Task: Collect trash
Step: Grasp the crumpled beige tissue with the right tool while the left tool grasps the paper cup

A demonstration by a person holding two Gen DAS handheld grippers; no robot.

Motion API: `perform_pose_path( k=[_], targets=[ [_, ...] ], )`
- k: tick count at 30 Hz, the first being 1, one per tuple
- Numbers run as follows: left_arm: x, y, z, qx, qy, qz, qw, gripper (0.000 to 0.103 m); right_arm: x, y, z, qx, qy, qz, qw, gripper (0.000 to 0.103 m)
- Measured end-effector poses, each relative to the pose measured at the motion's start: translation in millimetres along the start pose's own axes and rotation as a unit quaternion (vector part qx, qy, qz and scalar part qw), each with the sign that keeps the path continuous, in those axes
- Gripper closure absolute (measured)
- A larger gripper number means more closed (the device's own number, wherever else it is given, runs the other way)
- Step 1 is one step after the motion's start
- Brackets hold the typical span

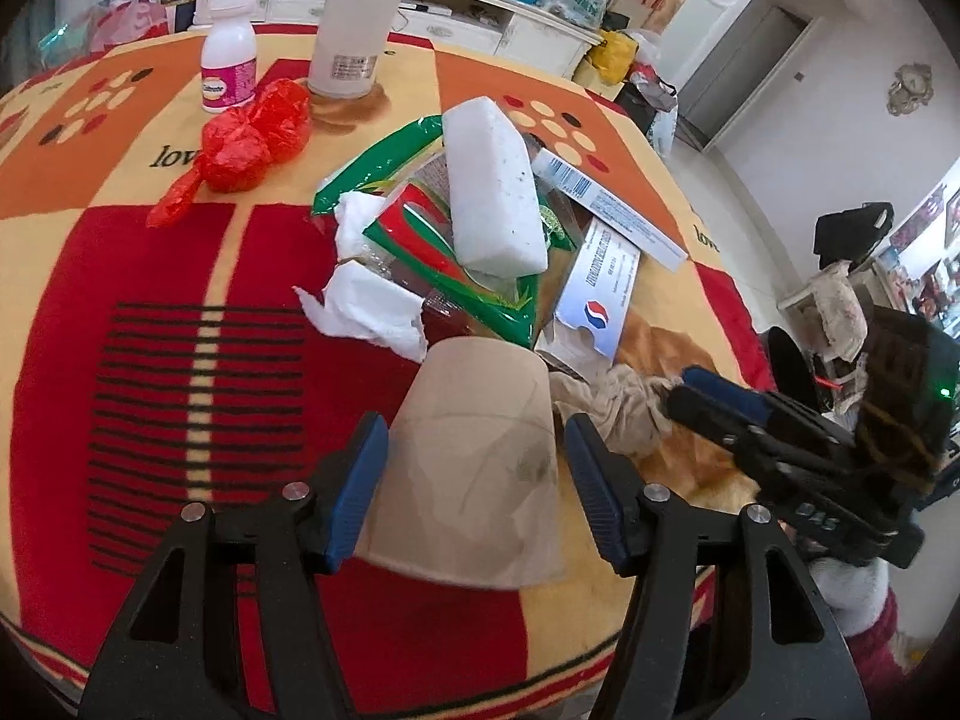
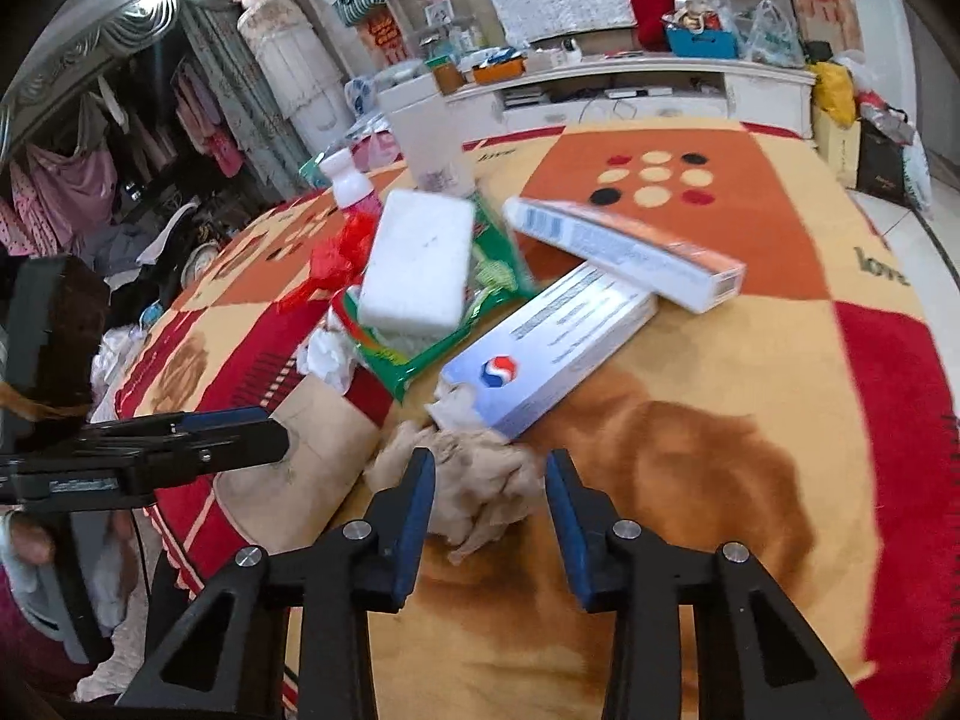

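A brown paper cup (image 1: pixel 474 480) lies on its side on the blanket-covered table (image 1: pixel 150 360). My left gripper (image 1: pixel 475 423) straddles it, pads against its two sides. Just to the right lies a crumpled beige paper (image 2: pixel 480 480), and my right gripper (image 2: pixel 491 459) has its pads shut on this wad; it also shows in the left wrist view (image 1: pixel 678 387). Beyond them is a heap of trash: a white foam block (image 1: pixel 498 192), green wrappers (image 1: pixel 456 276), white tissue (image 1: pixel 372 300), a toothpaste box (image 1: pixel 600 288) and a red plastic bag (image 1: pixel 246 144).
A pill bottle (image 1: pixel 228 54) and a white flask (image 1: pixel 354 18) stand at the far side of the table. A second long box (image 2: pixel 624 246) lies across the heap. The table's edge drops off close on the left (image 2: pixel 180 540). A white cabinet (image 2: pixel 660 90) stands behind.
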State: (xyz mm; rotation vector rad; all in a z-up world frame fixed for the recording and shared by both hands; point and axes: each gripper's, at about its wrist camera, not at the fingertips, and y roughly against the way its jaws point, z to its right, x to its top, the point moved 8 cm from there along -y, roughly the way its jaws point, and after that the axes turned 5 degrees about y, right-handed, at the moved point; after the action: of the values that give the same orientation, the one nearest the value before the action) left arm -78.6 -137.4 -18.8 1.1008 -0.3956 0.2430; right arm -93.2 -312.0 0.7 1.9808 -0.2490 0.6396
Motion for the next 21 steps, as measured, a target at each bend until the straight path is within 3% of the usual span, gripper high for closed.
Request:
perform_pose_path(
  k=[4,7,17,21],
  targets=[
    [0,-10,0,0.003,-0.001,-0.007,1.0,0.042,-3,1,5,0.004,-0.008,-0.009,1.0,0.067],
    [0,-15,4,0.002,-0.012,-0.009,0.9999,0.04,-4,-2,7,0.003,-0.021,-0.009,1.0,0.048],
    [-6,-14,4,-0.019,-0.016,-0.015,0.9996,0.042,-6,-20,-2,0.01,-0.009,-0.03,0.999,0.045],
    [-6,0,-2,0.004,-0.019,0.0,0.9998,0.042,-6,-32,-11,0.017,0.004,-0.035,0.999,0.04]
  ],
)
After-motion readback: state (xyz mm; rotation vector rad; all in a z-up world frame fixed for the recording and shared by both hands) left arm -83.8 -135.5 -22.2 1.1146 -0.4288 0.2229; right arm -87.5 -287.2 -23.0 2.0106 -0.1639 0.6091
